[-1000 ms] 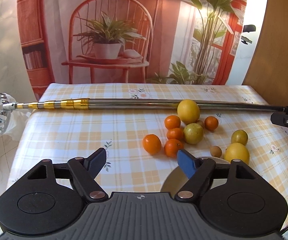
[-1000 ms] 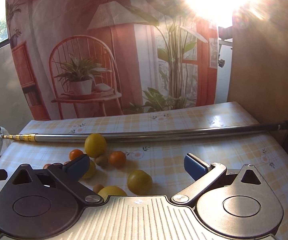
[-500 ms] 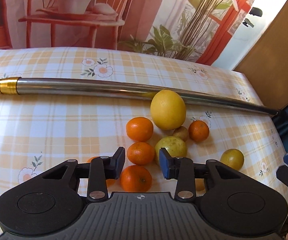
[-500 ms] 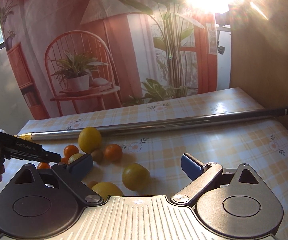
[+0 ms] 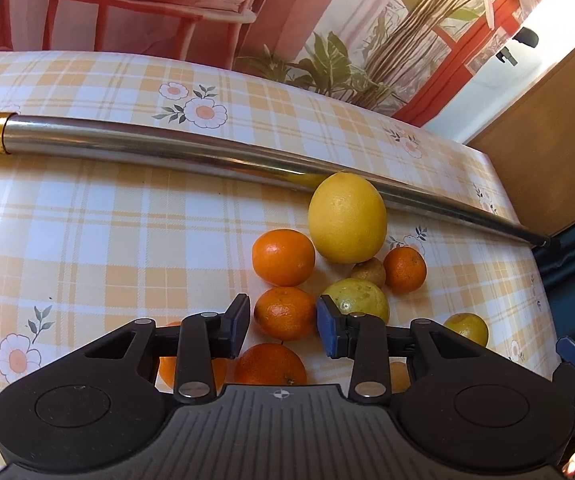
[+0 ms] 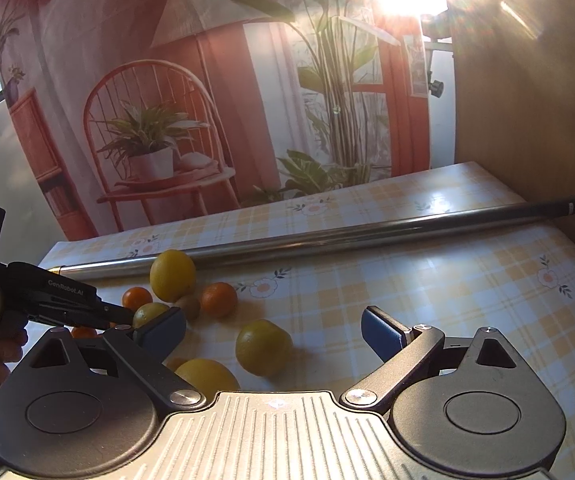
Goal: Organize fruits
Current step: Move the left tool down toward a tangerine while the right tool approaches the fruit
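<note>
Five oranges [image 5: 284, 313], one big lemon [image 5: 347, 217] visible.

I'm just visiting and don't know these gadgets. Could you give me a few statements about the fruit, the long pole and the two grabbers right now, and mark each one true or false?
1. The left gripper has its blue pads on either side of a small orange. True.
2. The right gripper is clamped on a fruit. False: its fingers are spread wide, with nothing held between them.
3. A metal pole lies across the checked tablecloth behind the fruit. True.
4. The large yellow fruit sits far from the pole. False: it lies right against it.
5. All the fruit is orange. False: several pieces are yellow or greenish, like the greenish fruit.
</note>
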{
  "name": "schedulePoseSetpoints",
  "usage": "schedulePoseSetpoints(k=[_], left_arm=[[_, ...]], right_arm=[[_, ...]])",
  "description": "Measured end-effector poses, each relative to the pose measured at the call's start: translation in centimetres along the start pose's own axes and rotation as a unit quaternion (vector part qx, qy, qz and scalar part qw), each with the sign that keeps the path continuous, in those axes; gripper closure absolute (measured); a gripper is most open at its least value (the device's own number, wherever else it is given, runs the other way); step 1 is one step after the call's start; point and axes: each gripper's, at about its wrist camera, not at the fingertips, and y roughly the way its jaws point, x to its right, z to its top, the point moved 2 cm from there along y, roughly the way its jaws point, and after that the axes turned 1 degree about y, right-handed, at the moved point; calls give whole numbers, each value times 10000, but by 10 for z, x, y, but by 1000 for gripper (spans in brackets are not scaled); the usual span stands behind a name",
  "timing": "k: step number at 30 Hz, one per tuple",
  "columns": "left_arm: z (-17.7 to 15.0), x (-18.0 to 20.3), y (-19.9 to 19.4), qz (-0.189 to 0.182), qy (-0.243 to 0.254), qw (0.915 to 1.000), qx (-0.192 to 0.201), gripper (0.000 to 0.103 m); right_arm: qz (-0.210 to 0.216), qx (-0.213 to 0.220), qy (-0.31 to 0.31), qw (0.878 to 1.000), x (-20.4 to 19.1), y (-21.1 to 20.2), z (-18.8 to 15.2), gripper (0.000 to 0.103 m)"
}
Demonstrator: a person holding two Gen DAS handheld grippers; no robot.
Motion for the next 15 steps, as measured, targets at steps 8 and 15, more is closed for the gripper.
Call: schedulePoseSetpoints(k=[8, 15], left_arm=[[-9, 4, -9, 134, 465, 9988, 24, 67], [-5, 5, -4, 252, 483, 9985, 63, 67]], right_arm=[[-20, 24, 29, 10000, 1, -3, -1, 9], [2, 5, 46, 10000, 3, -4, -3, 9]])
